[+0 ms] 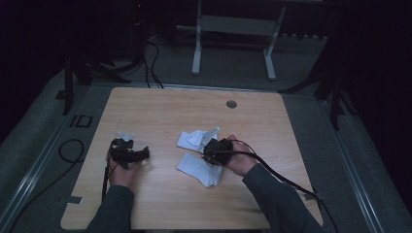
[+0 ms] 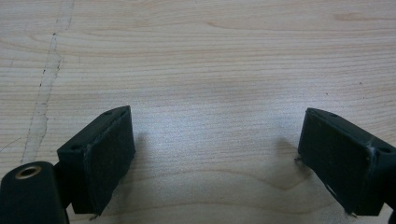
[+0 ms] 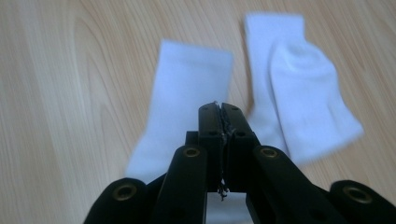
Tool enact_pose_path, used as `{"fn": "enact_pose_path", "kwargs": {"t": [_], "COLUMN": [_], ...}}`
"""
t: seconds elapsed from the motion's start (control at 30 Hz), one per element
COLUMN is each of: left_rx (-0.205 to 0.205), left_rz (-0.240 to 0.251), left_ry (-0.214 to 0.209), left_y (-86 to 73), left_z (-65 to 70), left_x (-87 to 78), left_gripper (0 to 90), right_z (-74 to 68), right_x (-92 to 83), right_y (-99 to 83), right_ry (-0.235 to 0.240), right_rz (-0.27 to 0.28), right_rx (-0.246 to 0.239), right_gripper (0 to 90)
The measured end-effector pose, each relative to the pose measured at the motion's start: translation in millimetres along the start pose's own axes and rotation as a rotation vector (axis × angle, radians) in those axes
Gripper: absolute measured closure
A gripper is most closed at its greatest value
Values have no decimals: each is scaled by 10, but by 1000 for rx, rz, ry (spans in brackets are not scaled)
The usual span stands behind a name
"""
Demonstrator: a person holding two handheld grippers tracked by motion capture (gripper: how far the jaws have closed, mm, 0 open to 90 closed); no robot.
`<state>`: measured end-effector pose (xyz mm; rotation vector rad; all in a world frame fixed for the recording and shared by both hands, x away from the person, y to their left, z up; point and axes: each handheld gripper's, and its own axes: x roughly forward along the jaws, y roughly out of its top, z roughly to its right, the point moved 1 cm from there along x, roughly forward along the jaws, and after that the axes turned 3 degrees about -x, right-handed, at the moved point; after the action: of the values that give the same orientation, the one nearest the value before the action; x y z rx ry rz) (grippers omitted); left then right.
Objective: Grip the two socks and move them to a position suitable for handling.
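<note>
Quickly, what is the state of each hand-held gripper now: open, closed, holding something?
Left hand-held gripper: open, empty, over bare table.
Right hand-held gripper: closed, apparently empty, above the white socks.

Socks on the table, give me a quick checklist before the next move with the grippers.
1. Both white socks in view: ok. The near sock and the far sock lie flat on the table.
2. Socks separated: cannot tell; they lie close, and a touch is unclear.
3. Left gripper ready to grasp: ok. Its jaws stand wide apart over bare wood.
4. Right gripper ready to grasp: not ok. Its jaws are closed together above the socks.
5. Right gripper holding fabric: cannot tell; a few threads show at the jaw seam, nothing clear.
</note>
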<state>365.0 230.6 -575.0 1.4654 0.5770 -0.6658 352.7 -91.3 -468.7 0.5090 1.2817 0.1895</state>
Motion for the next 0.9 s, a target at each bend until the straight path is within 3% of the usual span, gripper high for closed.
{"fn": "enact_pose_path", "kwargs": {"t": [0.2,0.33,0.4,0.43,0.6,0.67,0.9], "left_rx": [0,0,0,0,0,0,0], "left_rz": [0,0,0,0,0,0,1], "left_ry": [0,0,0,0,0,0,0], "left_y": [0,0,0,0,0,0,0], "left_z": [0,0,0,0,0,0,0], "left_x": [0,0,0,0,0,0,0], "left_gripper": [109,109,108,109,109,109,109], "right_z": [67,109,117,152,193,170,-40], "right_x": [-136,-215,-228,-291,-389,-377,30], "right_y": [-281,-565,-596,-658,-676,-658,-665], "right_ry": [-20,-31,-37,-60,-79,-73,-11], "right_rz": [-2,-29,-32,-16,17,21,-37], "right_rx": [46,88,91,116,139,133,103], "right_gripper": [872,834,791,731,716,715,716]}}
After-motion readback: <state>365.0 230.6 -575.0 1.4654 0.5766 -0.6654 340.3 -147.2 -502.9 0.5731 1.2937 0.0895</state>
